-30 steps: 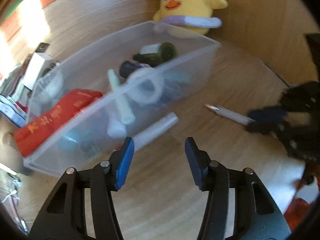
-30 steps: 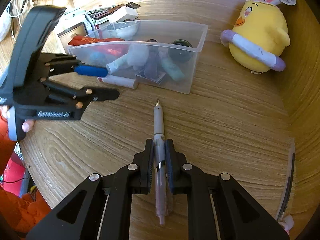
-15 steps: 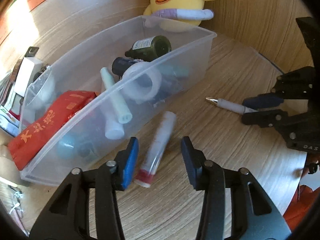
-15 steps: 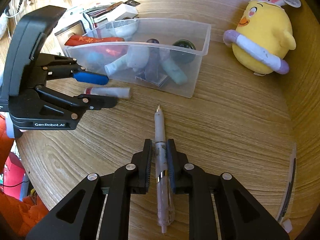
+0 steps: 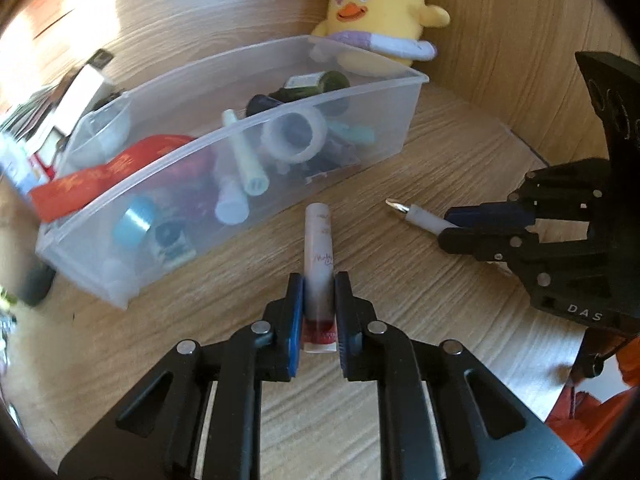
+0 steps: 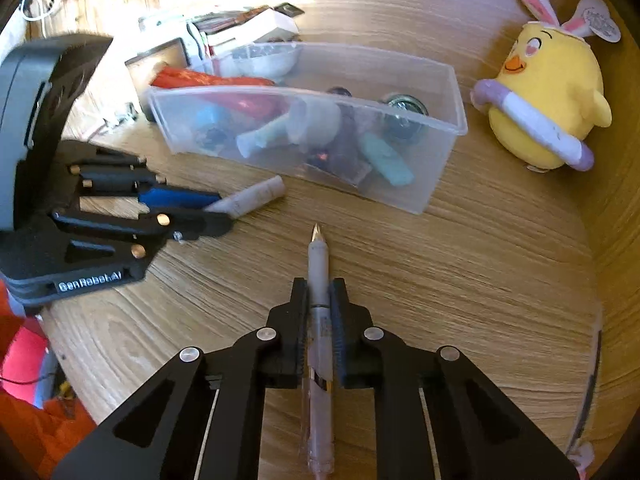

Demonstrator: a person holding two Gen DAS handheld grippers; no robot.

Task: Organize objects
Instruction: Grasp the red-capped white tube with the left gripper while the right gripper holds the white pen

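My left gripper (image 5: 318,284) is shut on a white tube with a red end (image 5: 318,248), just in front of the clear plastic bin (image 5: 372,80). The tube also shows in the right wrist view (image 6: 256,196), held by the left gripper (image 6: 218,212). My right gripper (image 6: 319,292) is shut on a pink-white pen (image 6: 319,280), its tip pointing at the bin (image 6: 440,68). In the left wrist view the pen (image 5: 424,218) sticks out of the right gripper (image 5: 452,226). The bin holds tubes, a tape ring, a dark bottle and a red packet.
A yellow chick plush (image 6: 548,104) sits right of the bin, also in the left wrist view (image 5: 380,12). Boxes and papers (image 6: 240,28) are piled behind the bin's left end. A curved wooden wall (image 6: 616,184) rims the table on the right.
My left gripper moved over the white tube and closed on it; it was open a second ago. The right gripper kept its hold on the pen.
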